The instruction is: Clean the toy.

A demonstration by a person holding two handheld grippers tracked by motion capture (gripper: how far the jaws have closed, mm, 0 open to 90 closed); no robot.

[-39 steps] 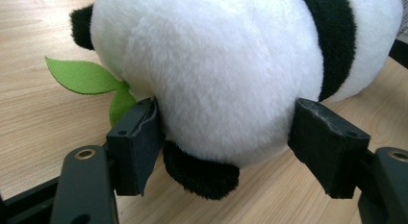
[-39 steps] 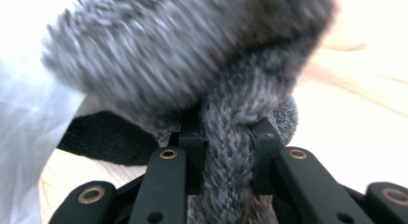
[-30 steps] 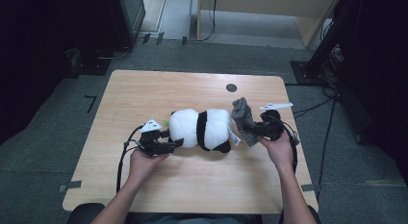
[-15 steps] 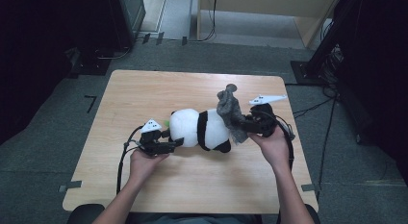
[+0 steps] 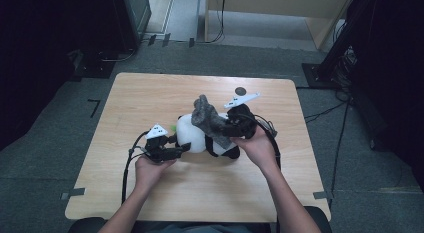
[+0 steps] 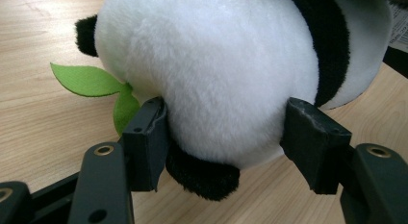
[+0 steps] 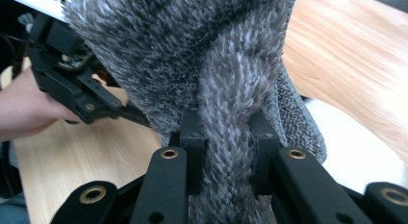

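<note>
The panda lies lengthwise mid-table, its head between the left gripper's closing jaws, while the right gripper, pinching a grey cloth, holds it over the panda's body.

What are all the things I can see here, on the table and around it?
panda plush toy: one, white and black with a green leaf, lying mid-table
fuzzy cloth: one, grey, lifted over the panda
table: one, light wood, centre
round mark: one, dark, on the table's far side
cables: several, black, on the grey floor at the right
left gripper: one, black, jaws around the panda's white body, just been closing
right gripper: one, black, shut on the fuzzy cloth
hands: two, each holding a gripper
</note>
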